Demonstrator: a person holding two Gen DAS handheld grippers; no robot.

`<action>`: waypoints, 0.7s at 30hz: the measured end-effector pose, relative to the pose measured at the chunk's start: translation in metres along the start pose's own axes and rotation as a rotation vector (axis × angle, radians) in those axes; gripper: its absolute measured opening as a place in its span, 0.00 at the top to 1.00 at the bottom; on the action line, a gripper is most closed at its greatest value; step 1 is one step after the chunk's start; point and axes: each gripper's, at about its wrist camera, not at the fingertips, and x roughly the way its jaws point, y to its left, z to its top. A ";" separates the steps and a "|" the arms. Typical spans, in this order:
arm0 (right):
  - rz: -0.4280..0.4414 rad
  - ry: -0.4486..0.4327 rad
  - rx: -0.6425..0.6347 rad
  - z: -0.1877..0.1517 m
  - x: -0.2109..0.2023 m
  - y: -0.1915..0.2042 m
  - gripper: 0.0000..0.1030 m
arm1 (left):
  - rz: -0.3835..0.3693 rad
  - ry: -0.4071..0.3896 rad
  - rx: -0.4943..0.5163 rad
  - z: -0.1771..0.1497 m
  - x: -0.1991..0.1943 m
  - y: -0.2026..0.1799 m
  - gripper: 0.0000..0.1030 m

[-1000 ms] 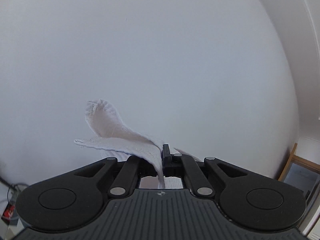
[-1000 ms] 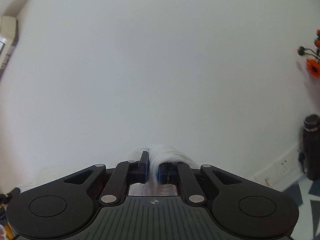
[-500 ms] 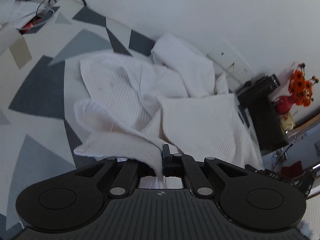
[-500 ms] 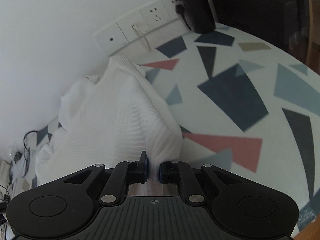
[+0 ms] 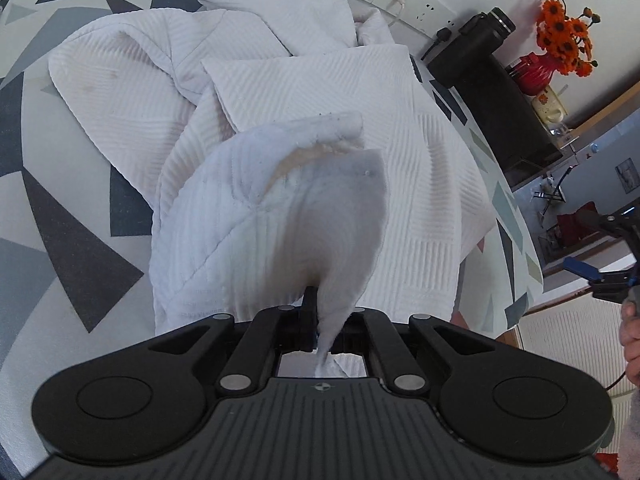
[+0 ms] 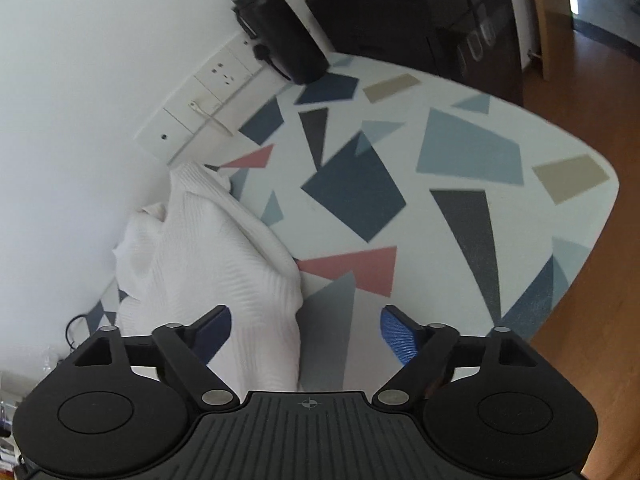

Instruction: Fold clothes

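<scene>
Barely begun: white garment (image 5: 320, 92) rumpled on surface (image 6: 460, 208); left hand-held gripper (image 5: 320, 320) pinching its corner, right hand-held gripper (image 6: 306, 334) just sprung wide, empty.

garment (image 5: 304, 92): white, ribbed | tablecloth (image 6: 460, 200): pale, coloured geometric shapes

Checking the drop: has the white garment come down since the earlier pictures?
Yes. The white garment now lies on the patterned table; earlier it hung before the bare wall.

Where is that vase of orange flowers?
In the left wrist view, the vase of orange flowers stands top right, on the dark cabinet beside the wall.
</scene>
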 end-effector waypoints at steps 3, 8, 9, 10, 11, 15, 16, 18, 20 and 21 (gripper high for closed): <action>-0.028 -0.012 -0.102 0.010 -0.027 0.014 0.08 | -0.021 0.024 -0.037 -0.004 -0.003 0.008 0.96; -0.014 0.021 -0.123 0.007 -0.030 0.032 0.01 | -0.043 0.065 -0.124 -0.022 -0.008 0.032 0.96; -0.007 0.038 -0.139 0.002 -0.020 0.039 0.01 | -0.032 0.066 -0.126 -0.026 -0.010 0.035 0.96; 0.001 0.054 -0.156 -0.004 -0.010 0.046 0.01 | -0.030 0.070 -0.136 -0.031 -0.011 0.039 0.96; 0.008 0.071 -0.173 -0.010 0.000 0.054 0.01 | -0.037 0.075 -0.153 -0.035 -0.011 0.041 0.96; -0.003 0.112 -0.296 -0.045 0.055 0.095 0.01 | -0.038 0.081 -0.192 -0.051 -0.012 0.043 0.96; -0.035 0.120 -0.344 -0.058 0.074 0.109 0.01 | -0.034 0.085 -0.183 -0.054 -0.012 0.041 0.96; -0.101 0.142 -0.436 -0.080 0.108 0.136 0.01 | -0.021 0.097 -0.144 -0.060 -0.011 0.036 0.96; -0.133 0.146 -0.504 -0.095 0.136 0.157 0.01 | -0.011 0.116 -0.117 -0.065 -0.012 0.033 0.96; -0.147 0.140 -0.520 -0.097 0.147 0.164 0.01 | -0.012 0.128 -0.112 -0.069 -0.012 0.033 0.96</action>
